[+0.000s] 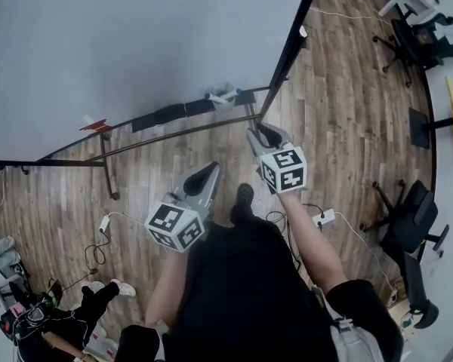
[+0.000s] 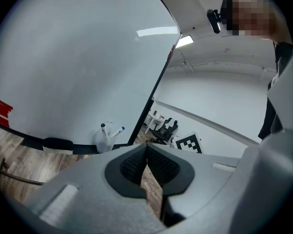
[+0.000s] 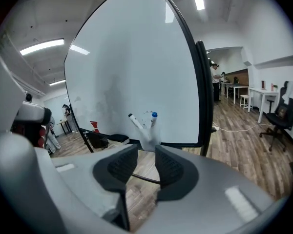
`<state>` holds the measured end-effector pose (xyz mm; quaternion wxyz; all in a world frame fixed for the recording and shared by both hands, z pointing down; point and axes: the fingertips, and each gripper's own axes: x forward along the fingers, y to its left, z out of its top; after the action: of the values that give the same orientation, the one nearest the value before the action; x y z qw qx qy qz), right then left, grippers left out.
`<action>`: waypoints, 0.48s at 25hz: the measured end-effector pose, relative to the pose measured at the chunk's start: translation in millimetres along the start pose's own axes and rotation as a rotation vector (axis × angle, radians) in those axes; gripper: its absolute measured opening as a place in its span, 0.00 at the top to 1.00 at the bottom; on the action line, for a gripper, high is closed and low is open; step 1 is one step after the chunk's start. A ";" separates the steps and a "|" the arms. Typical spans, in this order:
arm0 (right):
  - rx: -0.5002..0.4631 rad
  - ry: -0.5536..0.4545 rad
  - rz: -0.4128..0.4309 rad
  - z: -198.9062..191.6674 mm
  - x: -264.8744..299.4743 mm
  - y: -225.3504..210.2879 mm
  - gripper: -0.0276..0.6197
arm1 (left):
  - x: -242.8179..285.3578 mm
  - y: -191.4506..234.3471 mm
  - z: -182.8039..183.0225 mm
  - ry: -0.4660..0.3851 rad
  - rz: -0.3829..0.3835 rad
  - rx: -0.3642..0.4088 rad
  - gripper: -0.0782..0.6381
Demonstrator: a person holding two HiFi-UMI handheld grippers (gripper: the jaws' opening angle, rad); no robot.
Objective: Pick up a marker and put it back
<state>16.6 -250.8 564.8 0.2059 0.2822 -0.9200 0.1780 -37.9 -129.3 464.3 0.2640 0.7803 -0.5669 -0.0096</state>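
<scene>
Nearest you is your own dark shirt (image 1: pixel 241 292), and just past it the left gripper (image 2: pixel 146 149), held low on your left with its jaws pressed together and nothing between them. The right gripper (image 3: pixel 146 156) reaches further forward from your right arm. Its jaws stand apart and only the wooden floor (image 3: pixel 136 199) shows through the gap, so it holds nothing. Straight ahead of the right gripper, in line with that gap but clear of both jaws, a clear holder (image 3: pixel 147 140) sits at the bottom edge of the whiteboard (image 3: pixel 136 67). Two markers stand in it: a black-capped marker (image 3: pixel 135 121) leaning to the left and a blue-capped marker (image 3: pixel 153 120) nearly upright just beside it. Neither marker touches a jaw. From the left gripper, the same holder lies ahead and off to the left of the closed jaws, well apart from them. Further left along the board's ledge, past the holder, lies a dark eraser (image 3: pixel 118 138), and beyond that a small red mark (image 3: pixel 94 126) shows on the board. Far to the right of the right gripper, past the board's black frame, an office chair (image 3: pixel 282 115) stands on the floor.
</scene>
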 end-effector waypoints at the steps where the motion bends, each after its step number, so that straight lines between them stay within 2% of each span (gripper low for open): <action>1: -0.002 -0.010 -0.005 0.2 -5.3 4.4 0.78 | -3.3 -1.6 -0.8 0.003 -0.005 0.004 0.88; 12: 0.018 -0.078 -0.059 6.9 -44.7 79.2 0.91 | -66.7 14.5 3.9 0.013 -0.071 0.036 0.88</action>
<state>1.5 -172.4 520.8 0.1726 0.3177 -0.9169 0.1691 -75.7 -74.6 448.2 0.2530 0.8045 -0.5374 -0.0038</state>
